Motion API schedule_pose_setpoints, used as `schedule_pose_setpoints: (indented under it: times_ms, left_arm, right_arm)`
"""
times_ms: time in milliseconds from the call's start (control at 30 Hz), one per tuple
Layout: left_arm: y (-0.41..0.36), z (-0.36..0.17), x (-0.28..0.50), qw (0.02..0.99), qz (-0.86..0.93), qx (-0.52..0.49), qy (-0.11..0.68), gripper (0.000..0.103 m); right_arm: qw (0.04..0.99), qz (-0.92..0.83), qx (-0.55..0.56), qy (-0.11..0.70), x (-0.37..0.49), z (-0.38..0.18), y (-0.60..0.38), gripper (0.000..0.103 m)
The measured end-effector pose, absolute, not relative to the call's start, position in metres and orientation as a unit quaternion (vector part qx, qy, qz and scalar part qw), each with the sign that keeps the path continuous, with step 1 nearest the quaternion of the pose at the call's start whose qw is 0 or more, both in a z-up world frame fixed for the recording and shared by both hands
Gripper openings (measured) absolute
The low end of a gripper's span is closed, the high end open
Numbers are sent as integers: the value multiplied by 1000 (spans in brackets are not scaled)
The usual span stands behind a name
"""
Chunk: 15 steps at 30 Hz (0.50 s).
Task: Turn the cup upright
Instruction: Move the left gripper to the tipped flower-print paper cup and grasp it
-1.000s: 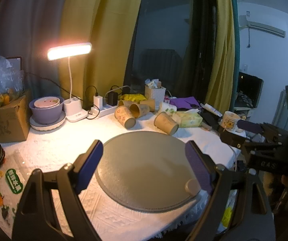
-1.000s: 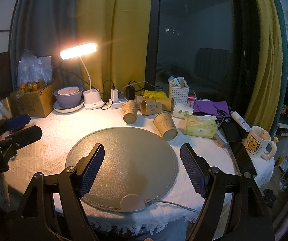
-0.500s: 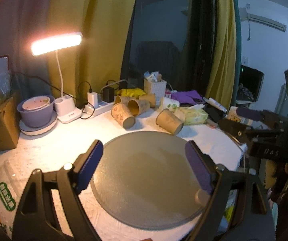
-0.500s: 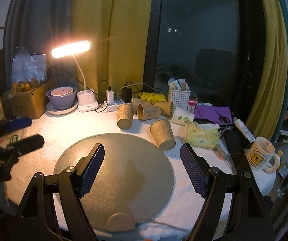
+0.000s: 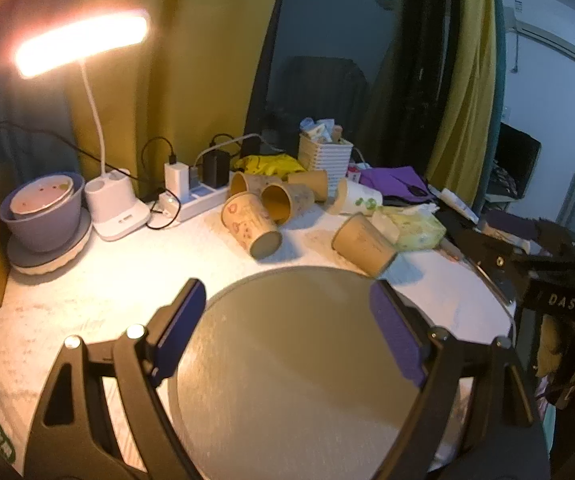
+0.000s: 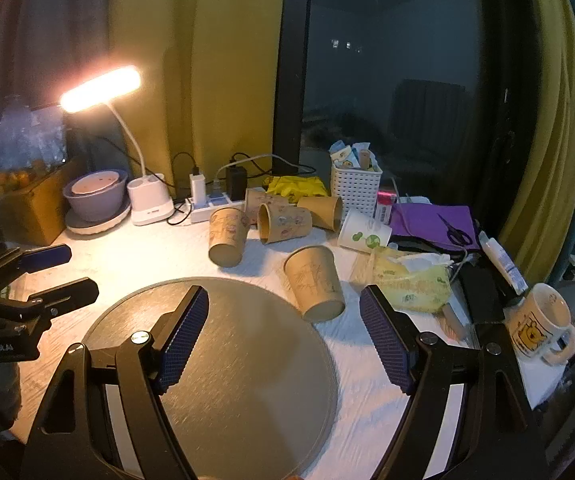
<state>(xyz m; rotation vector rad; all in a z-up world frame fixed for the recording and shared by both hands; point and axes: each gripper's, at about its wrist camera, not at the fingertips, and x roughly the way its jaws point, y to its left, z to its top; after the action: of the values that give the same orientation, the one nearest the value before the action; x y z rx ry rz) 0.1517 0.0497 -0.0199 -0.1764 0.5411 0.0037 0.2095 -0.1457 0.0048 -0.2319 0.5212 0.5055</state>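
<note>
Several brown paper cups lie on their sides at the back of the white table. One cup [image 6: 316, 282] [image 5: 362, 245] lies at the far edge of the round grey mat [image 6: 223, 368] [image 5: 299, 364]. Another cup [image 6: 227, 236] [image 5: 252, 230] lies to its left, with others [image 6: 285, 222] behind. My right gripper [image 6: 283, 340] is open and empty above the mat, just short of the nearest cup. My left gripper [image 5: 287, 340] is open and empty above the mat; it also shows at the left of the right wrist view [image 6: 43, 276].
A lit desk lamp [image 6: 143, 200], purple bowl [image 6: 95, 192] and power strip [image 6: 215, 204] stand at the back left. A white basket [image 6: 355, 188], white paper cup [image 6: 363, 234], tissue pack [image 6: 411, 280] and yellow-print mug [image 6: 539, 324] sit right.
Both grippers have moved forward over the mat toward the cups, which now appear larger and nearer. Both stay open.
</note>
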Motion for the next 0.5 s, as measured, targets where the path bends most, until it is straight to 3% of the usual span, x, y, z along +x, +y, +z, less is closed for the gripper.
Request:
schedule_pose_setpoints:
  times_ms: [500]
  left_arm:
    - [60, -36, 253, 947, 21, -90, 308, 85]
  right_arm:
    - [918, 258, -107, 283, 305, -23, -130, 81]
